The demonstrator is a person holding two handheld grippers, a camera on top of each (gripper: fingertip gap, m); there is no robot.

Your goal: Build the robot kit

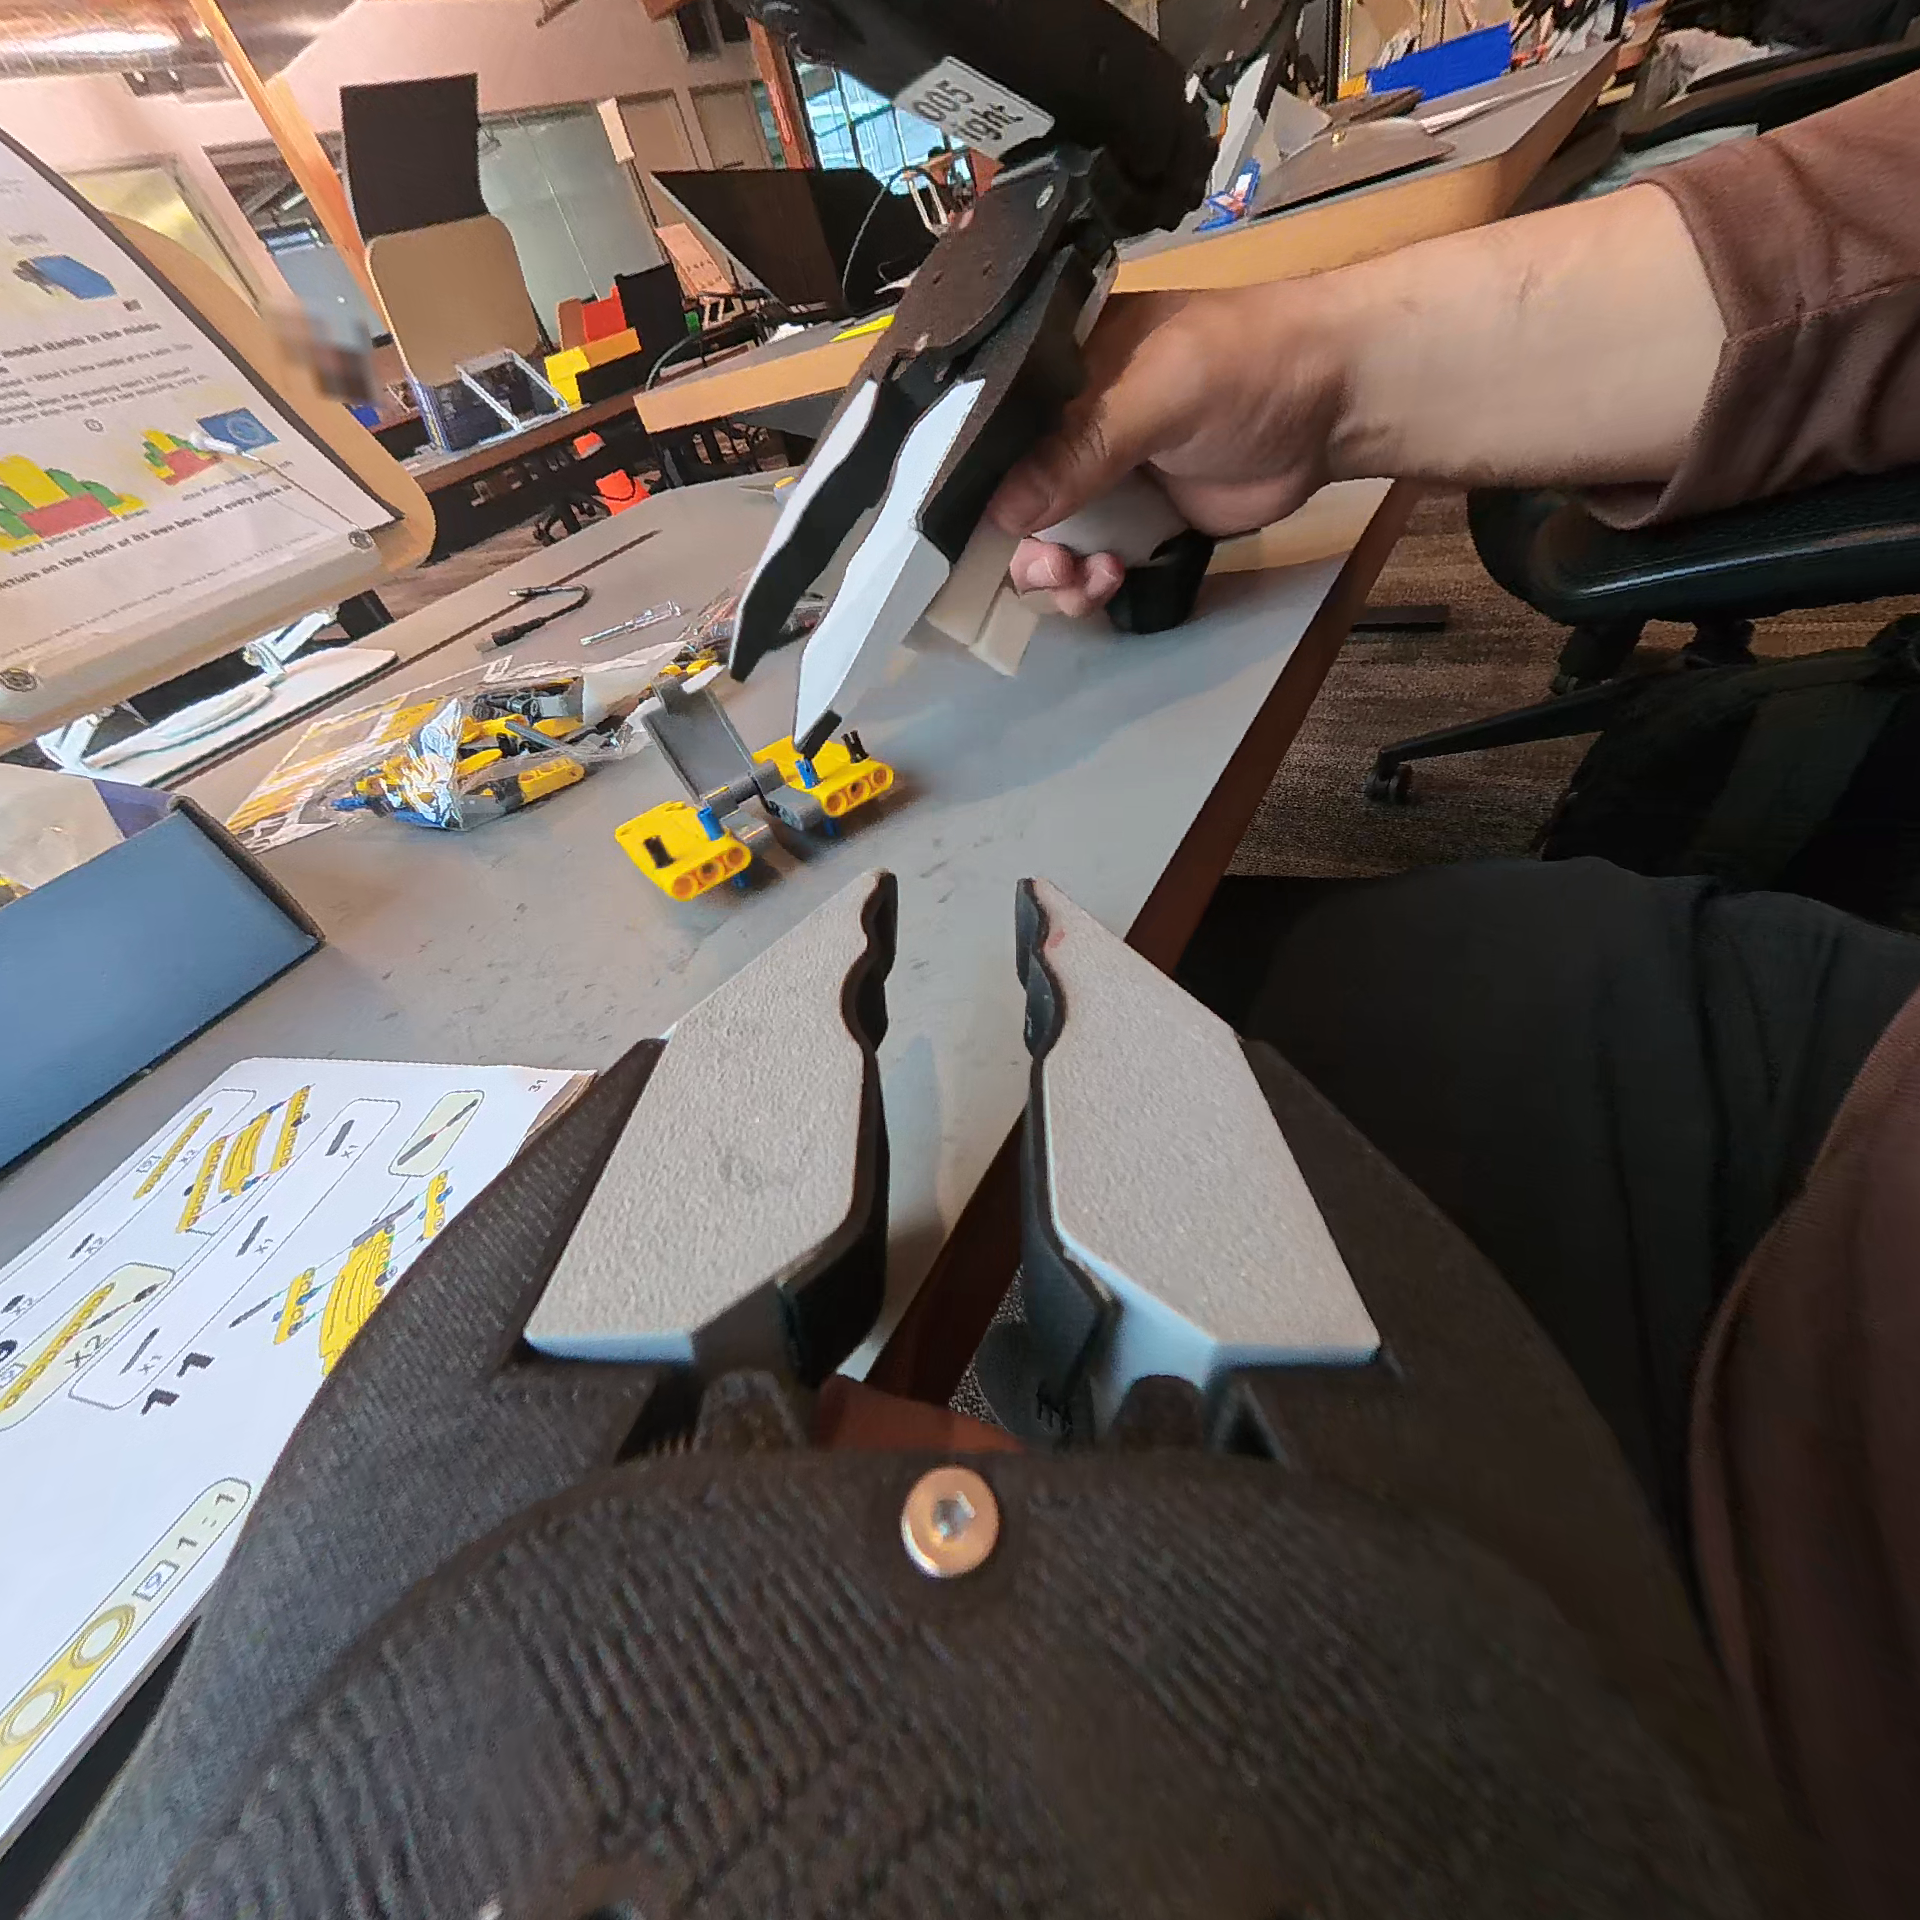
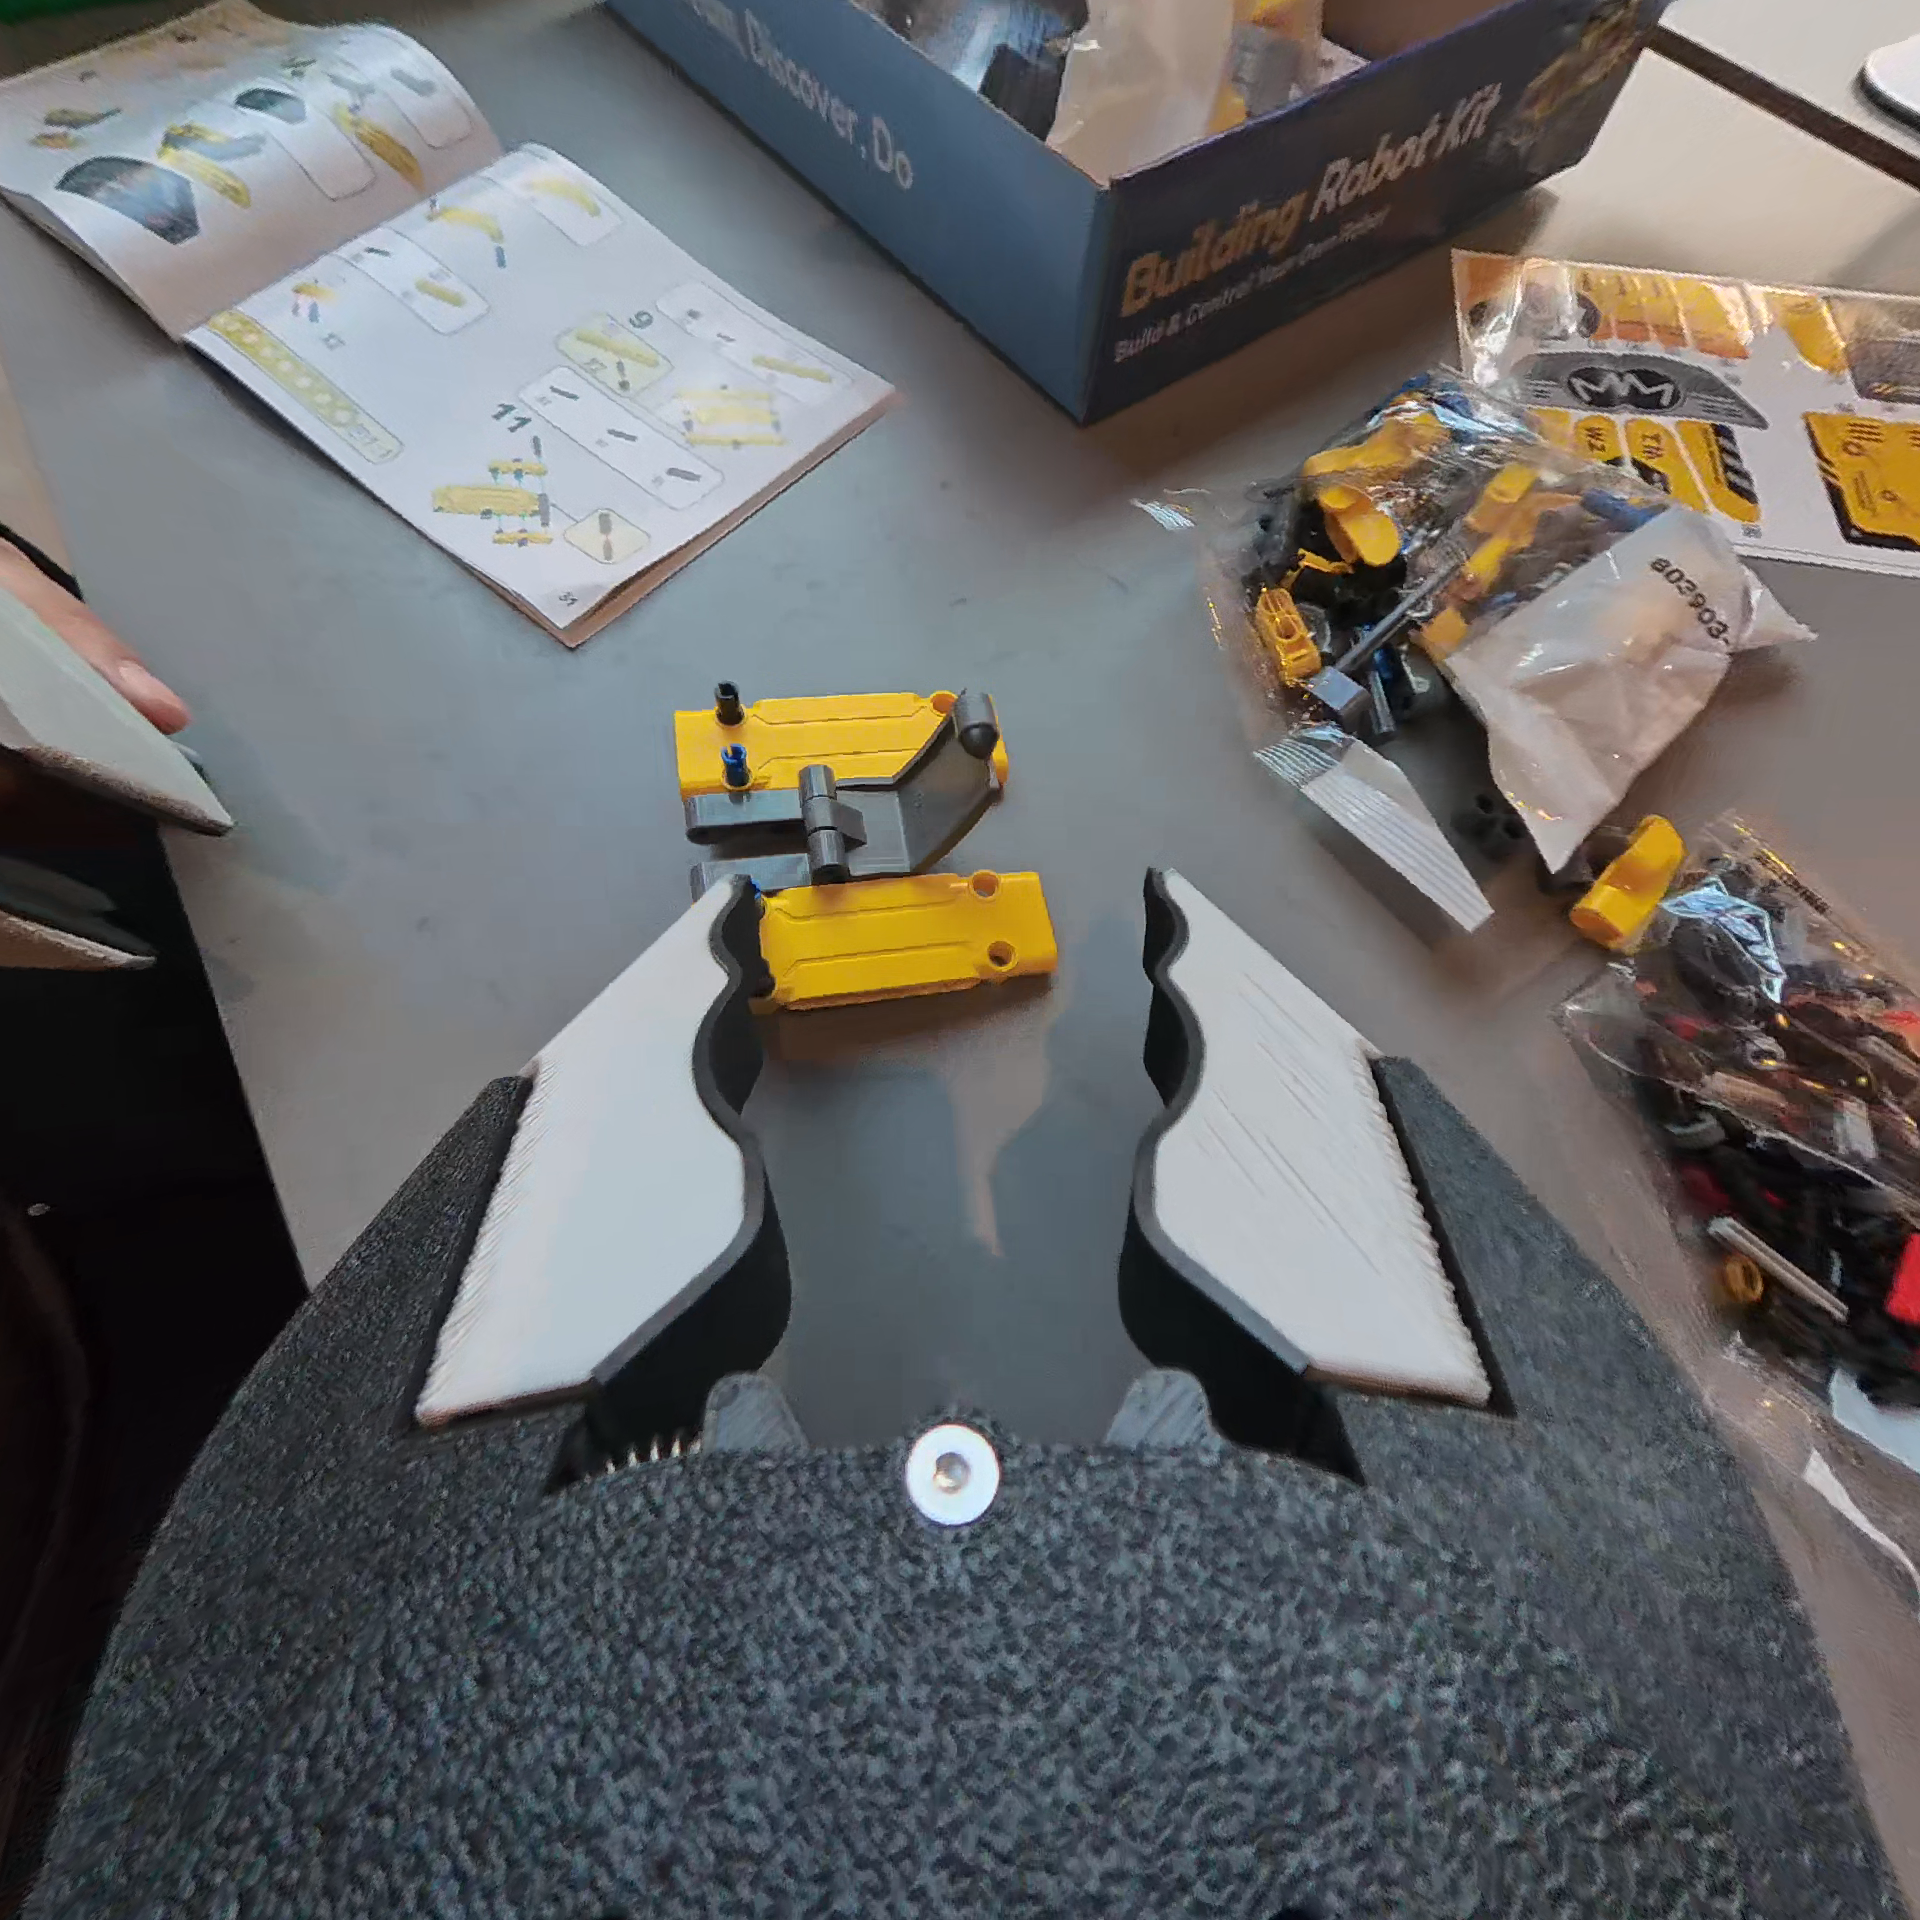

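An open, white-paged instruction booklet (image 2: 457,343) lies at the left of the grey tabletop (image 2: 343,748), ahead of a blue cardboard kit box (image 2: 1039,260). At centre sits a partly built model of two yellow plastic panels joined by a grey hinged bracket (image 2: 862,831). The right gripper (image 2: 945,914) hangs over it, tongs spread wide, its left fingertip (image 2: 738,914) touching the nearer panel's end. The left gripper (image 1: 956,914) hovers just short of the model at the table's edge, tongs slightly apart and holding nothing. Clear plastic bags of loose parts (image 2: 1475,592) and a yellow sticker sheet (image 2: 1704,395) lie to the right.
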